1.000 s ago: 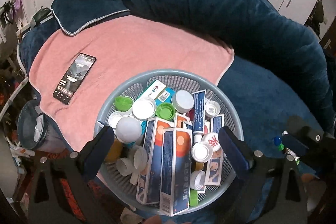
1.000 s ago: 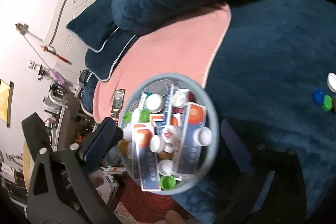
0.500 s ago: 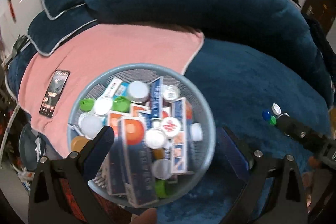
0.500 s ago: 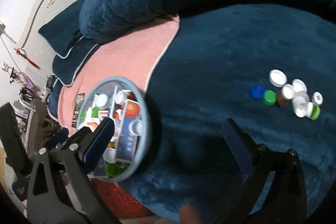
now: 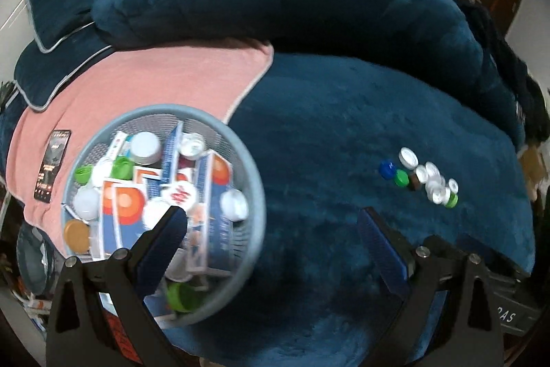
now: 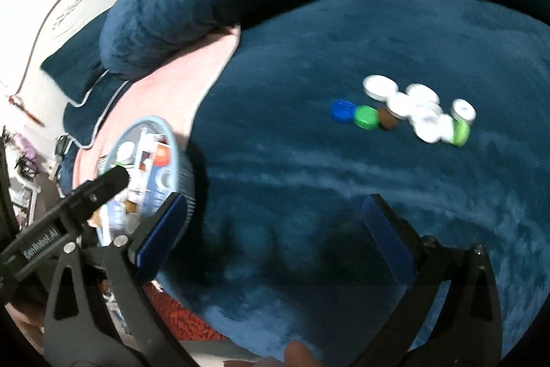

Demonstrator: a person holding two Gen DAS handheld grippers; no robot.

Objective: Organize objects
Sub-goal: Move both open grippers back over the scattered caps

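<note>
Basket [image 5: 256,205] round mesh, full | caps [image 6: 417,110] on plush | both grippers [image 5: 271,226] [image 6: 273,224] spread

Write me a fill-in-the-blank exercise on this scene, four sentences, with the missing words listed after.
1. The boxes and lids are packed into a round mesh ____.
2. The phone lies on the ____ towel.
3. In the loose cluster of caps on the dark blue blanket, the cap farthest toward the basket is ____.
4. The jaws of the left gripper and right gripper are ____.

Missing words: basket; pink; blue; open
</note>
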